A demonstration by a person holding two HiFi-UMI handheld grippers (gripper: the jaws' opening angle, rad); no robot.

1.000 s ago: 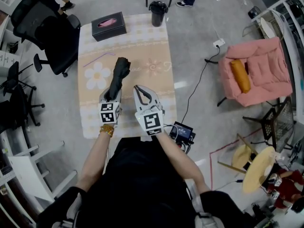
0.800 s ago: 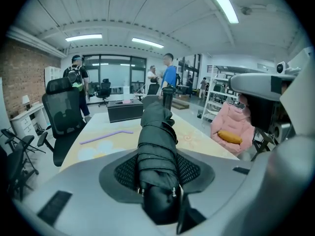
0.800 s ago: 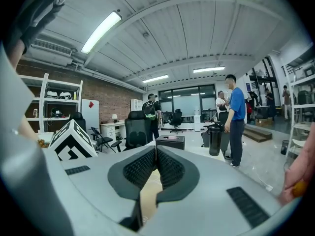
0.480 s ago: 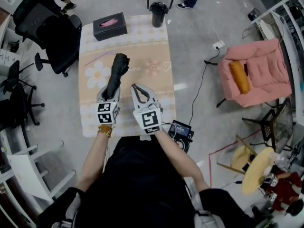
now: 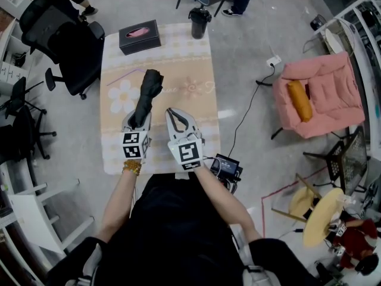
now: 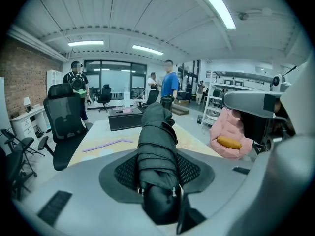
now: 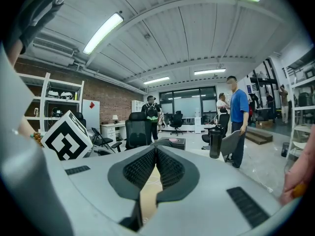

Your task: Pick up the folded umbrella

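The left gripper [image 5: 138, 120] clamps the folded umbrella [image 5: 147, 91] by its near end, so the rest projects far over the table [image 5: 190, 64], left side. The right gripper [image 5: 178, 118], just right, is closed and empty.

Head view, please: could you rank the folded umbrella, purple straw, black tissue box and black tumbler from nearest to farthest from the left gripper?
1. folded umbrella: clamped in the left gripper itself.
2. purple straw: on the table beyond, slightly left.
3. black tissue box: at the table's far left.
4. black tumbler: by the far edge, to the right.
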